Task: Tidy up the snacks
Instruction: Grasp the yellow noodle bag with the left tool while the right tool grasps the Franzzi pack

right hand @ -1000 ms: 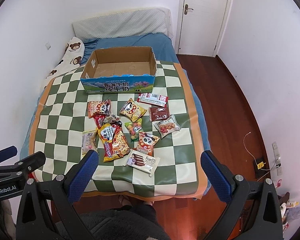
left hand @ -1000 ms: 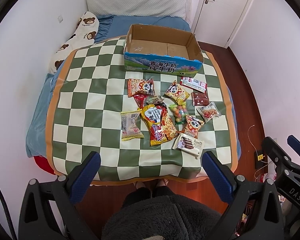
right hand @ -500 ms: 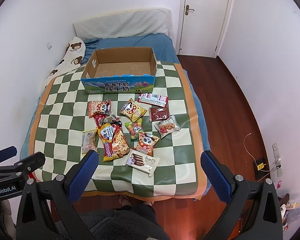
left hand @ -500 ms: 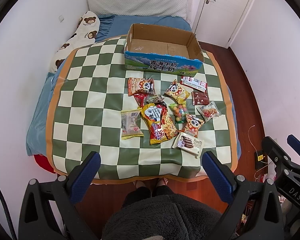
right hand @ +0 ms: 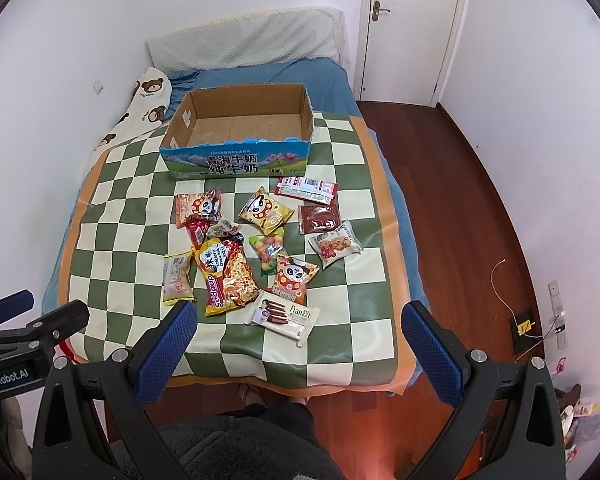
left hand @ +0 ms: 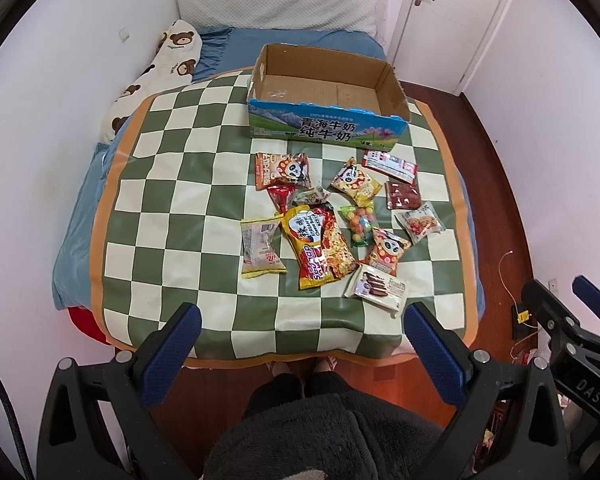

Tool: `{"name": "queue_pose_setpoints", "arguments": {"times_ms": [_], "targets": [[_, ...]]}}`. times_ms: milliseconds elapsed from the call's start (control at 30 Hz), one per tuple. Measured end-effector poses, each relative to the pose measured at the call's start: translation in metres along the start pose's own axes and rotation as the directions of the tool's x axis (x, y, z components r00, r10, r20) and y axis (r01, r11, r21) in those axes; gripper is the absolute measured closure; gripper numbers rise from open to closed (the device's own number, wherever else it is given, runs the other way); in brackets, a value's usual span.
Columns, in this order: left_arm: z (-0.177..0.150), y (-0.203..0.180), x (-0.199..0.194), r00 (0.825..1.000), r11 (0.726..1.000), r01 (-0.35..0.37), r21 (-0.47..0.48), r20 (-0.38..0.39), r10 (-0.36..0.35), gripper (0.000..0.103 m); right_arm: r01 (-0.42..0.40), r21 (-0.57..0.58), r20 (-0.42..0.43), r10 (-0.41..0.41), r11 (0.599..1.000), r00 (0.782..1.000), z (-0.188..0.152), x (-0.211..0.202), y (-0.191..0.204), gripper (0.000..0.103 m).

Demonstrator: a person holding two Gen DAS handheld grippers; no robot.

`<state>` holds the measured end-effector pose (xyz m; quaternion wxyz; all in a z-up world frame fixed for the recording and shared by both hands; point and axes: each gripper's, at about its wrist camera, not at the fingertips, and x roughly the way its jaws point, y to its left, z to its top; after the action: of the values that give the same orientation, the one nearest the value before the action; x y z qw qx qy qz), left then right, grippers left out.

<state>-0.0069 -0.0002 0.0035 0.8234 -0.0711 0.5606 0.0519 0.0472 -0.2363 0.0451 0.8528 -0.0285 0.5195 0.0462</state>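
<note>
While scattered loose, snacks (left hand: 332, 224) clustered mid checkered mat (left hand: 172, 200) on bed (left hand: 80, 216), just in front of cardboard box (left hand: 324, 130) with nothing inside. Noodle packet (right hand: 226, 276) and biscuit pack (right hand: 284, 316) nearest. Left gripper (left hand: 300, 344) and right gripper (right hand: 300, 344) both spread wide, holding nothing, off near mat edge.

Home bedroom, bed (left hand: 288, 46) with pillow (left hand: 276, 10) (bear-print bolster (left hand: 156, 76)), door (right hand: 414, 28)

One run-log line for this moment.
left gripper: open, holding nothing | right gripper: open, holding nothing | snack packets: loose on checkered mat | cardboard box: empty
</note>
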Motion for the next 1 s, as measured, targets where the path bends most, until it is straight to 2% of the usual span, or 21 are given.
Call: {"name": "queue_pose_setpoints", "arguments": {"times_ms": [133,333,400,500,600,667,767,833,933,1000], "targets": [[0.005,0.003,0.028,1.000,0.999,-0.017,-0.034,-0.018,0.017,0.000,-0.011,0.020,-0.048,0.012,1.000,0.999,0.005,0.040,-0.008,0.000],[0.032,0.001,0.122,0.989,0.997,-0.060,-0.055,-0.141,0.052,0.000,-0.053,0.083,-0.151,0.065,0.995,0.986,0.017,0.123,-0.018,0.000],[0.040,-0.001,0.160,0.971,0.997,-0.051,-0.064,-0.236,0.035,0.000,-0.033,0.083,-0.177,0.048,0.996,0.983,0.022,0.156,-0.020,0.000],[0.047,-0.007,0.204,0.952,0.996,-0.045,-0.079,-0.306,0.019,0.000,-0.038,0.094,-0.207,0.057,0.995,0.977,0.028,0.197,-0.024,0.000],[0.051,-0.010,0.244,0.930,0.994,-0.032,-0.106,-0.367,-0.009,0.000,-0.077,0.114,-0.258,0.105,0.990,0.960,0.032,0.242,-0.028,0.000],[0.054,-0.015,0.276,0.906,0.992,-0.023,-0.120,-0.421,-0.030,0.000,-0.101,0.110,-0.295,0.130,0.989,0.947,0.027,0.269,-0.029,0.000],[0.058,-0.019,0.315,0.880,0.992,-0.018,-0.123,-0.473,-0.043,0.001,-0.163,-0.001,-0.355,0.152,0.987,0.923,0.016,0.306,-0.018,0.000],[0.059,-0.023,0.343,0.857,0.994,-0.030,-0.103,-0.515,-0.028,0.001,-0.195,-0.112,-0.431,0.129,0.974,0.893,0.003,0.332,-0.006,0.000],[0.059,-0.030,0.375,0.830,0.996,-0.049,-0.074,-0.557,0.000,0.003,-0.227,-0.241,-0.472,0.090,0.944,0.877,-0.015,0.349,0.008,0.000],[0.059,-0.034,0.385,0.831,0.996,-0.031,-0.078,-0.555,-0.018,0.019,-0.241,-0.306,-0.475,0.072,0.921,0.877,-0.023,0.353,0.018,0.000]]}}
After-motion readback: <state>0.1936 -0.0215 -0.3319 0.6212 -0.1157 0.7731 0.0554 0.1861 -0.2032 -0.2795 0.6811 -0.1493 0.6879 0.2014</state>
